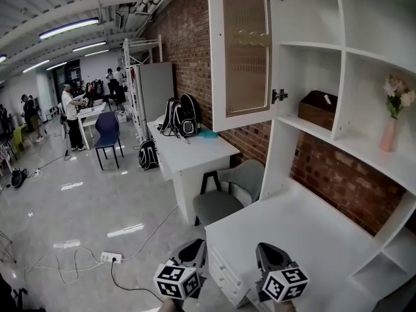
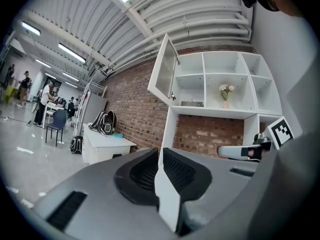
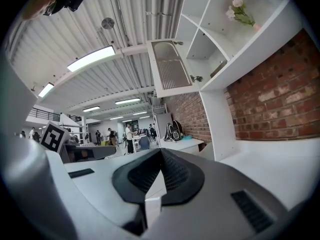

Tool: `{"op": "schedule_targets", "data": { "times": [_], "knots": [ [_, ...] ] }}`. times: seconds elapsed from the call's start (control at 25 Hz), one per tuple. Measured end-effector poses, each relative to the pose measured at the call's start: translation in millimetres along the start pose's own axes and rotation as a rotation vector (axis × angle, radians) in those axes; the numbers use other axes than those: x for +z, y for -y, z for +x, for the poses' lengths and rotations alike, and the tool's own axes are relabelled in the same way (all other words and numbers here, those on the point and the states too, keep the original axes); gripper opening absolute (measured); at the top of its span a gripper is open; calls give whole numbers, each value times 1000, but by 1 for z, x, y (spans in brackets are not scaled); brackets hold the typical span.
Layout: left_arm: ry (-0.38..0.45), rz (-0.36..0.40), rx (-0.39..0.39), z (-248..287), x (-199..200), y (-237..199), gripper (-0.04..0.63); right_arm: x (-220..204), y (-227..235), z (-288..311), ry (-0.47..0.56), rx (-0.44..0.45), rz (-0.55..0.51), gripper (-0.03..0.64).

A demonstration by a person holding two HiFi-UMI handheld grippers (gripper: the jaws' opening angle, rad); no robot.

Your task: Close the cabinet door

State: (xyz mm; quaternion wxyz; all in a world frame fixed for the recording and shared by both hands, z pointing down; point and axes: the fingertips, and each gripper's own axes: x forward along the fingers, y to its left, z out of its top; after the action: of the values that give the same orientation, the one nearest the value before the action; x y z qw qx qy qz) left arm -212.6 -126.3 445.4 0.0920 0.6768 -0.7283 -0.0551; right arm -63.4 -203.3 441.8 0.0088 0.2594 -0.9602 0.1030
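Observation:
The white cabinet door with a ribbed glass panel stands swung open at the upper left of the white shelf unit, hinged on its right edge. The door also shows in the left gripper view and the right gripper view. Both grippers are low at the front, far below the door and touching nothing. My left gripper is shut and empty. Beside it, my right gripper is over the unit's desk top, also shut and empty.
A brown box and a pink vase of flowers sit on the shelves. Left of the unit stand a grey chair and a white desk with backpacks. Cables and a power strip lie on the floor.

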Motion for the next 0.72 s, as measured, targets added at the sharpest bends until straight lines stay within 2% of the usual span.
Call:
{"op": "schedule_targets", "data": {
  "times": [0.16, 0.4, 0.72],
  "knots": [
    [30, 24, -47, 42, 37, -26, 40, 21, 13, 34, 29, -37, -20, 0],
    [126, 102, -76, 97, 108, -62, 87, 51, 25, 78, 49, -49, -70, 0],
    [253, 129, -186, 151, 218, -67, 103, 117, 27, 122, 123, -35, -160, 0]
  ]
}}
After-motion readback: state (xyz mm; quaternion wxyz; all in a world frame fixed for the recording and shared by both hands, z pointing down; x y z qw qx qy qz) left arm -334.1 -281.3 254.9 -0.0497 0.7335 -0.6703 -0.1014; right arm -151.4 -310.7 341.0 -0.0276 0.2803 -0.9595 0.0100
